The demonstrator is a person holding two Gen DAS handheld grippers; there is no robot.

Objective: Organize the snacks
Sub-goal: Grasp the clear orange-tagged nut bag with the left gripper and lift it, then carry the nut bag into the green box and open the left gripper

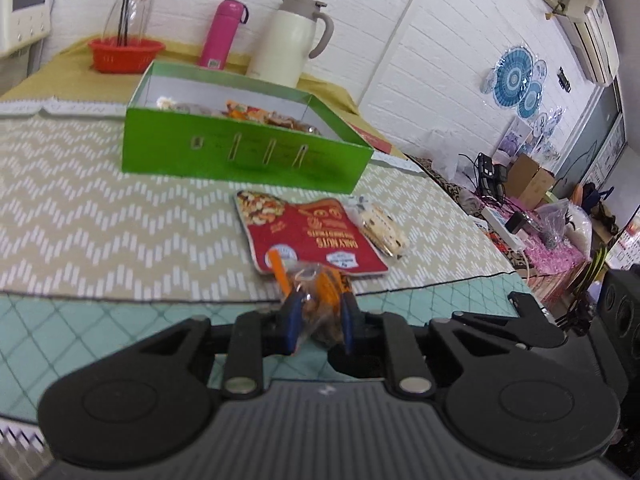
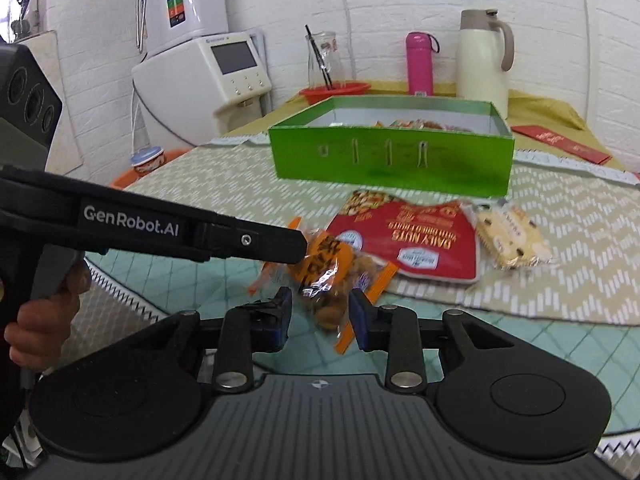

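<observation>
Table (image 2: 540, 320) under chevron cloth bears green box (image 2: 392, 158), red nut pouch (image 2: 420, 240), cracker packet (image 2: 512, 238).

A home room: water dispenser (image 2: 208, 76), thermos jug (image 2: 482, 56), air conditioner (image 1: 588, 28).

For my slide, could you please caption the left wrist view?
Left gripper shut on orange-labelled clear snack bag, facing open green cardboard box.
</observation>
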